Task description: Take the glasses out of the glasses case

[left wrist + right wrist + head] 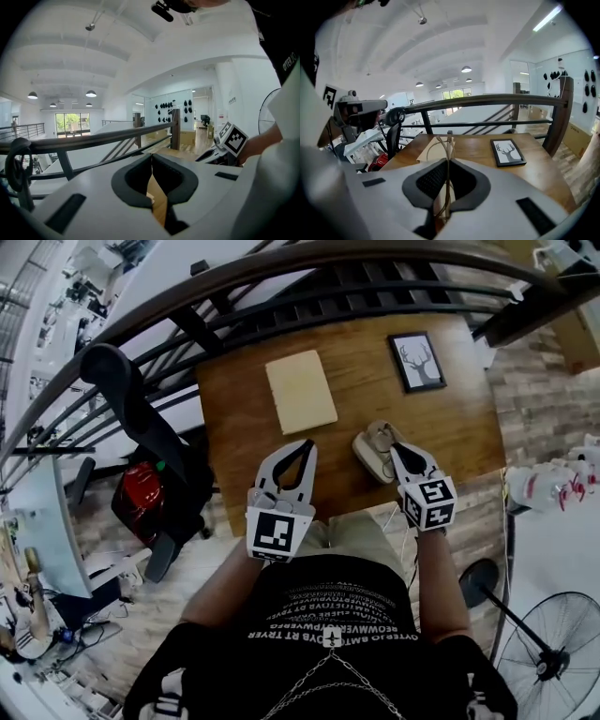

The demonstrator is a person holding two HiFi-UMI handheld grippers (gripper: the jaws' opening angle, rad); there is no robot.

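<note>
Right gripper [397, 450] jaws are clamped on thin-framed glasses [447, 145], at the open case [371, 456] by the worktop's [234, 427] near edge. Left gripper [306, 444] jaws are closed and empty, left of the case. Pad [300, 390] and picture [417, 360] lie farther, with bare wood between them. A railing [487, 99] runs along the far edge.

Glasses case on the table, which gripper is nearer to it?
Right. The right gripper, holding the glasses, sits at the glasses case, by its right edge; the left gripper is apart, off the case's left side.
</note>
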